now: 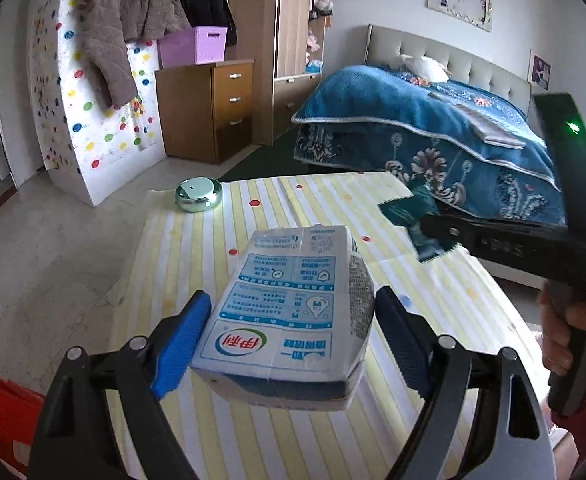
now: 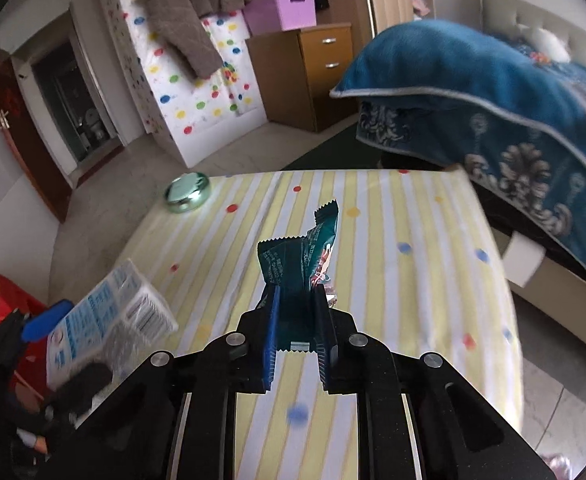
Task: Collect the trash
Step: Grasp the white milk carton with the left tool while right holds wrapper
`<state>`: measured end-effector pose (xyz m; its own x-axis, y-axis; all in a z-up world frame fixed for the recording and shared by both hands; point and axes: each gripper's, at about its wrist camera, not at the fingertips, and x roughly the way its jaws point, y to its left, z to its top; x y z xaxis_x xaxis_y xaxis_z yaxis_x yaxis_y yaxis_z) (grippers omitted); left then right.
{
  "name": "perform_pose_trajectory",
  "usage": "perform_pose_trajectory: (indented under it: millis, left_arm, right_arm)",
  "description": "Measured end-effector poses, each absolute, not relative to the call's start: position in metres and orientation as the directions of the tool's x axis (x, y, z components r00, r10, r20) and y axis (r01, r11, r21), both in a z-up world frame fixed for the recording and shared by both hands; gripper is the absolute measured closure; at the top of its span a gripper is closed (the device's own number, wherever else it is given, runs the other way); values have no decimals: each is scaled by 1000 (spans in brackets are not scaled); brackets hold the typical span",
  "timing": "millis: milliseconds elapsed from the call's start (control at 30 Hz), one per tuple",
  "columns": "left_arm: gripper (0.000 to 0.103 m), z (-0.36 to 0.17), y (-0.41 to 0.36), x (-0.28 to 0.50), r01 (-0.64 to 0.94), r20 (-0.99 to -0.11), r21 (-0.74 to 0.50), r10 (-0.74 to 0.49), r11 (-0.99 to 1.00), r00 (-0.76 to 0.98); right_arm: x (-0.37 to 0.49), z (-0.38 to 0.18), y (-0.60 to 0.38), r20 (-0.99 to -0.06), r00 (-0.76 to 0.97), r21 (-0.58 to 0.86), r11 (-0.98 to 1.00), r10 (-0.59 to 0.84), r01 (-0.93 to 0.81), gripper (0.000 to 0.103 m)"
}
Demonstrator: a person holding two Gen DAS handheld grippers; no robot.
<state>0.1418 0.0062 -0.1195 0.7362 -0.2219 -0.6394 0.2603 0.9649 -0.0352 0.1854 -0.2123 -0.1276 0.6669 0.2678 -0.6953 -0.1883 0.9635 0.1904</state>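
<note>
The left gripper (image 1: 289,328) is spread wide, and a white and blue milk carton (image 1: 293,312) is clamped between its pads, the blue left pad (image 1: 185,344) and the dark right pad (image 1: 403,340) being pressed against the carton's sides. The carton is held above the table (image 1: 253,440), lying with its printed face up and its far end pointing away. In the right wrist view the same carton (image 2: 113,320) is seen at the near left, blurred.

The right gripper (image 2: 297,340) is nearly closed, and a dark green wrapper (image 2: 301,264) is pinched between its ribbed pads, crumpled and standing up beyond the fingertips, clear of the cloth. In the left wrist view that gripper (image 1: 425,232) is seen at the right with the wrapper (image 1: 409,220) at its tip, and a hand (image 1: 573,328) is wrapped around its handle.

A cloth with yellow and white stripes and coloured dots is spread over the table. A shiny round tin (image 1: 199,194) rests at the far left corner, well apart from both grippers. Something red (image 1: 1,412) is seen at the near left. Beyond the table a bed (image 1: 433,128) with a blue cover stands at the far right, and a wooden drawer unit (image 1: 209,108) with a purple box (image 1: 193,44) on it stands at the far left.
</note>
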Motion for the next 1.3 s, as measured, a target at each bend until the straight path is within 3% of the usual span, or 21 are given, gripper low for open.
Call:
perform_pose_trajectory:
  millis: [100, 133, 167, 500, 600, 800, 933, 1167, 1300]
  left_arm:
    - [22, -112, 8, 110, 247, -630, -32, -212, 968, 747]
    - [31, -111, 9, 97, 241, -628, -32, -207, 970, 750]
    - [48, -111, 9, 85, 241, -632, -34, -208, 970, 747]
    - [49, -144, -20, 46, 303, -694, -38, -243, 952, 677]
    - [31, -127, -19, 29, 316, -632, -61, -281, 947, 722]
    - [19, -108, 1, 20, 280, -573, 4, -227, 960, 788]
    - [7, -121, 22, 23, 246, -608, 6, -192, 969, 770]
    - [7, -165, 22, 26, 247, -708, 29, -155, 969, 689]
    - [7, -175, 12, 32, 261, -715, 41, -154, 964, 682]
  right_arm:
    - [146, -118, -210, -689, 677, 186, 967, 256, -176, 86]
    - [123, -117, -216, -686, 684, 185, 969, 246, -163, 86]
    - [116, -115, -217, -685, 687, 183, 970, 241, -158, 86]
    - [27, -117, -245, -688, 696, 205, 975, 205, -84, 86]
    - [11, -118, -252, -682, 704, 201, 976, 199, -80, 86]
    - [6, -123, -253, -673, 710, 214, 974, 206, -79, 86]
    - [4, -129, -251, -670, 709, 224, 971, 219, -89, 86]
    - [0, -128, -237, -686, 696, 221, 972, 212, -78, 86]
    - [0, -130, -236, -698, 687, 217, 974, 205, -70, 86]
